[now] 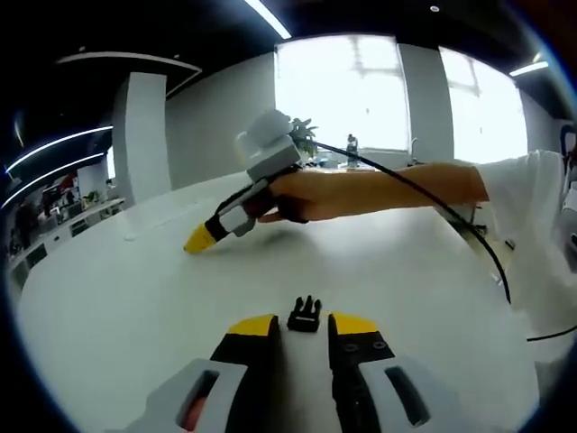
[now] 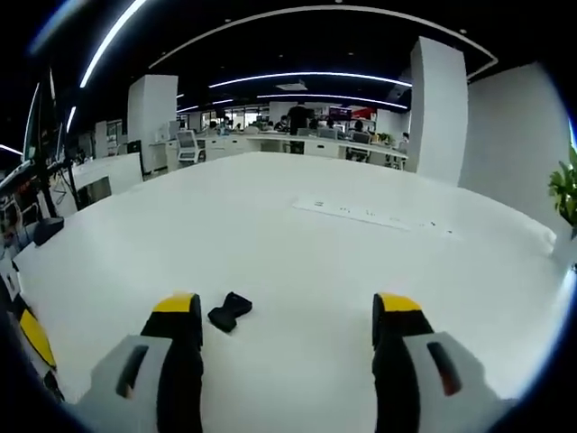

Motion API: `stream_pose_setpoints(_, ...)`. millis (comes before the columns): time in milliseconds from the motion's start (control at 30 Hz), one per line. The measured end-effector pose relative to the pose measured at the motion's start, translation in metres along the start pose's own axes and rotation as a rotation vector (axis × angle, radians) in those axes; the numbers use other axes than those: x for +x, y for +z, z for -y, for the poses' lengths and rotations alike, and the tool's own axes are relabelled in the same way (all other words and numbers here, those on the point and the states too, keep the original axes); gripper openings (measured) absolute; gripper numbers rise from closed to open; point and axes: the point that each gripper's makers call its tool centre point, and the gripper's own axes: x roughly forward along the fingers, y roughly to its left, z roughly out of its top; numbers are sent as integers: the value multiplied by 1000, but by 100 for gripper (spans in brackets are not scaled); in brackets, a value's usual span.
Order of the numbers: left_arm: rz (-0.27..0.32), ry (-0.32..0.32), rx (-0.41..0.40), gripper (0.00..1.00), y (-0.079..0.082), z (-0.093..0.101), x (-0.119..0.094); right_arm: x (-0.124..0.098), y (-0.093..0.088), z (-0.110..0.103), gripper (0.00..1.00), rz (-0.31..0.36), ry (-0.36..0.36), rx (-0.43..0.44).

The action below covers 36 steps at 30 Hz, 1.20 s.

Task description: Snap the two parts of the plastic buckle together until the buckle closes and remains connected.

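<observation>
A black buckle part [image 1: 305, 314] with prongs lies on the white table [image 1: 117, 298], in the gap at the yellow tips of my left gripper [image 1: 304, 325]; the jaws stand open and apart from it. Farther out, a hand holds my right gripper [image 1: 203, 237] low over the table, pointing left. The other black buckle part [image 2: 229, 312] lies on the table [image 2: 297, 262] just inside the left jaw of my right gripper [image 2: 287, 307], which is wide open and holds nothing. A yellow tip of the left gripper [image 2: 36, 338] shows at the left edge.
A black cable [image 1: 451, 216] trails from the right gripper across the table to the right. The person's arm [image 1: 388, 189] reaches over the table. A long white strip [image 2: 370, 215] lies farther out. Pillars and office desks stand beyond the table.
</observation>
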Motion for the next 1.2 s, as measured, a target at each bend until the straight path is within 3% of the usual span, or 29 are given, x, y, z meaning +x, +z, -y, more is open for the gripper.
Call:
stream_pose_setpoints(133,0,-1,1,22,0,0,0,3,0,0,76,1,-24,-34)
stream_pose_setpoints(400,-1,1,1,22,0,-1,0,1,-1,-5,69,18,-28,-5)
stream_pose_setpoints(567,0,6,1,22,-1,0,-1,1,-1,-7,60,30,-20,6)
stream_pose_setpoints(667,0,10,7,22,0,-1,-1,0,-1,-8,50,32,-13,-2)
stream_pose_setpoints(800,1,11,7,22,0,-2,-1,1,0,-10,45,44,3,-4)
stream_pose_setpoints(1033,2,12,3,22,0,-3,-1,1,-1,-11,24,46,30,-11)
stream_pose_setpoints(1200,3,12,-1,22,0,-3,-1,0,-1,-12,17,45,50,-12)
